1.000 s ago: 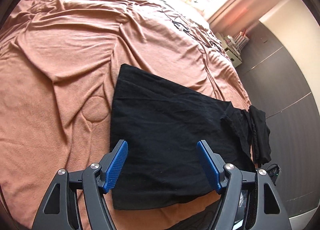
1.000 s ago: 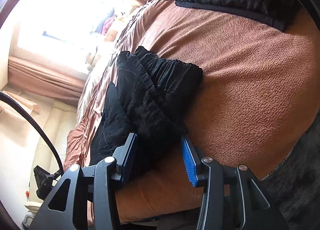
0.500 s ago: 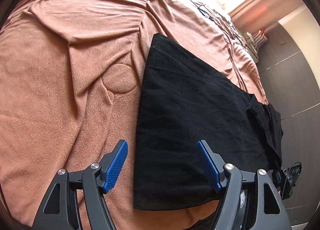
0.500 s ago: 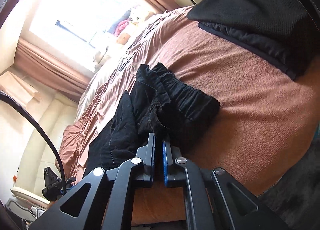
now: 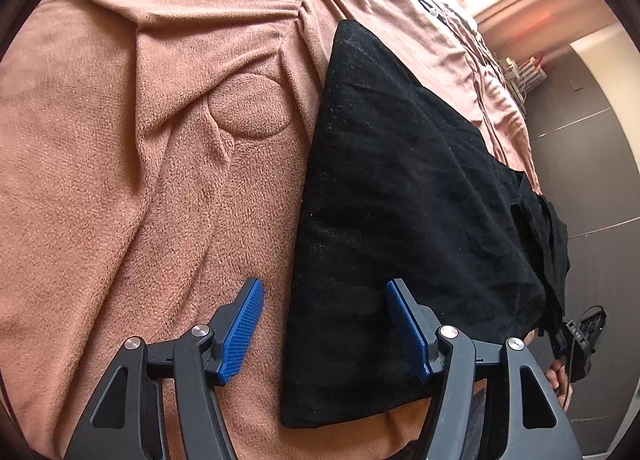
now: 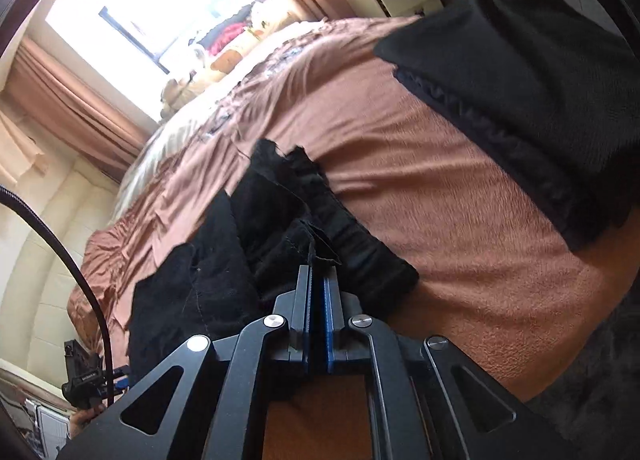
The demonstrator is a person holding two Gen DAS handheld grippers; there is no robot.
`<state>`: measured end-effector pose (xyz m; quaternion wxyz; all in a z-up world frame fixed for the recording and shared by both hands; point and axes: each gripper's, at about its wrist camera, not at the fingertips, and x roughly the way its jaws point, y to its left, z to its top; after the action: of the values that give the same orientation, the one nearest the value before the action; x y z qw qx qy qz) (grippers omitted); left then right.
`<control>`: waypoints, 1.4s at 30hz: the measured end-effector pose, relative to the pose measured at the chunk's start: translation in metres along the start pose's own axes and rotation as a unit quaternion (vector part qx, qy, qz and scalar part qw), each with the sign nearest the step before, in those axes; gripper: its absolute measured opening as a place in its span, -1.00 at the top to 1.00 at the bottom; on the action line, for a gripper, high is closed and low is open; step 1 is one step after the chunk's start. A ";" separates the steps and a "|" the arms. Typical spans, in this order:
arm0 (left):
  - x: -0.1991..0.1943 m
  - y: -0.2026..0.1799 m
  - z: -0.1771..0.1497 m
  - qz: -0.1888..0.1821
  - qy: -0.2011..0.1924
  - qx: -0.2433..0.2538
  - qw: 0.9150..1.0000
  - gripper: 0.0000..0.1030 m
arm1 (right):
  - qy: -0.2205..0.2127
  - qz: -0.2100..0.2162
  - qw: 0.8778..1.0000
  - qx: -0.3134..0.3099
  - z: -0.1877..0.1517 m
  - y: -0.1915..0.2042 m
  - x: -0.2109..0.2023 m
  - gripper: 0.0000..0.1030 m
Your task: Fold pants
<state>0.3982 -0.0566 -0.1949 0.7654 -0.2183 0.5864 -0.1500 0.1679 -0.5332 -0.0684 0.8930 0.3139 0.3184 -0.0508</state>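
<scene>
**Right claw grips and lifts the waistband**

The right claw (image 6: 316, 274), open a second ago, now pinches the pants (image 6: 280, 228) at their waistband. The left claw (image 5: 325, 300), its jaws just narrowed, has dropped to straddle the leg hem, untouched, on the bed (image 5: 140, 180).

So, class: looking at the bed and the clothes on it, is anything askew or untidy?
Yes. The black pants lie flat at the leg end, but their waistband end is bunched and lifted where the right gripper pinches it. The brown blanket is creased. The stack of folded dark clothes looks neat.
</scene>
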 end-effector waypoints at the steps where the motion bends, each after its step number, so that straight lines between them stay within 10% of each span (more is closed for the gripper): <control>1: 0.000 0.001 0.000 -0.003 -0.001 -0.001 1.000 -0.28 | 0.013 -0.005 1.000 0.004 -0.002 -0.004 0.005 0.95; 10: 0.005 -0.003 0.007 -0.017 -0.006 -0.003 1.000 -0.19 | -0.018 -0.027 0.999 -0.041 0.012 0.015 -0.016 0.06; 39: 0.020 -0.002 0.031 -0.042 -0.027 -0.027 0.998 -0.10 | 0.106 -0.026 0.983 -0.144 0.117 0.093 0.154 0.05; 42: 0.019 -0.002 0.031 -0.043 -0.027 -0.027 0.998 -0.10 | 0.107 -0.036 0.982 -0.153 0.120 0.097 0.156 0.63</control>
<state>0.4331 -0.0625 -0.2028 0.7678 -0.2679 0.5591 -0.1615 0.3839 -0.5099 -0.0391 0.8886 0.1656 0.4277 -0.0001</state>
